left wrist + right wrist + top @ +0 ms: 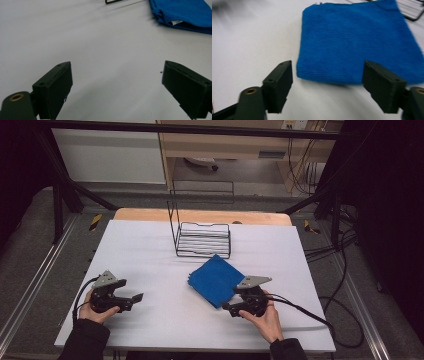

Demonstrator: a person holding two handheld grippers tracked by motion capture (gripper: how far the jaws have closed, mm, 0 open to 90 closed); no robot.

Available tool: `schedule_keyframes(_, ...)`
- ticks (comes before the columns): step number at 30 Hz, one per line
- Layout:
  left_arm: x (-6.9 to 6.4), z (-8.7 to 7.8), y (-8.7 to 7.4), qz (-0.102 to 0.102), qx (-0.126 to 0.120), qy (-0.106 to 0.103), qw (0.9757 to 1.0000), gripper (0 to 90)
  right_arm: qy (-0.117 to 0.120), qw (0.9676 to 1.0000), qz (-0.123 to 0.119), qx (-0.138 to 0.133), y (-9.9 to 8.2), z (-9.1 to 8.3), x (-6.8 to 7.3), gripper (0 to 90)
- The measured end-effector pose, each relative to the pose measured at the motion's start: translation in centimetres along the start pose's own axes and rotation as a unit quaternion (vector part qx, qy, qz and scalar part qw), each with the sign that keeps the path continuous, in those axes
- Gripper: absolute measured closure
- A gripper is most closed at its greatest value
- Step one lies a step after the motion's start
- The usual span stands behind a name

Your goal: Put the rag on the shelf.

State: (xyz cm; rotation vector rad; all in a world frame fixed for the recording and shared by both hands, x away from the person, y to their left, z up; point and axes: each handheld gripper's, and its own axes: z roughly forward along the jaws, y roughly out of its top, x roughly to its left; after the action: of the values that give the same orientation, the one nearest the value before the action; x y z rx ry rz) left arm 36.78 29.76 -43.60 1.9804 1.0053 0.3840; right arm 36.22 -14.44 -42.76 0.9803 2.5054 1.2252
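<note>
Both hands rest low near the tabletop's (pixel 150 245) front edge. The left gripper (pixel 131 299) sits toward the front left corner, jaws spread wide with nothing between them. The right gripper (pixel 231 307), jaws equally wide and holding nothing, points at the near edge of the folded blue towel (pixel 216 279) mid-table, just before the wire rack (pixel 202 239). The left gripper view reveals a white tag (pixel 176 22) on the towel's folded edge.

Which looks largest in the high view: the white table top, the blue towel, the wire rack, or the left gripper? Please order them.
1. White table top, by far the largest.
2. Wire rack and blue towel: they look about alike, and the rack stands farther away, so I do not rank them.
3. Left gripper, smallest.
</note>
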Motion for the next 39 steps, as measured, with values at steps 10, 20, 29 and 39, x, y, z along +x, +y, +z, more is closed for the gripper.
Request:
schedule_keyframes(10, 0.0, 0.0, 0.0, 0.001, 0.0, 0.001, 1.0, 10.5, -0.014, 0.998, -0.04, 0.047, 0.8, 3.5, 2.3, 57.1)
schedule_keyframes(20, 0.0, -0.1, 0.0, 0.002, 0.001, 0.001, 1.0, 11.0, -0.041, 0.9947, -0.075, 0.057, 0.3, 3.9, 2.4, 64.3)
schedule_keyframes(29, 0.1, -0.1, 0.0, -0.001, 0.001, 0.001, 1.0, 11.5, -0.055, 0.9924, -0.087, 0.067, 0.3, 3.6, 2.3, 74.4)
schedule_keyframes(39, 0.0, 0.0, 0.0, -0.001, 0.0, 0.0, 1.0, 11.8, -0.032, 0.9961, -0.048, 0.067, 1.0, 3.3, 1.2, 86.4)
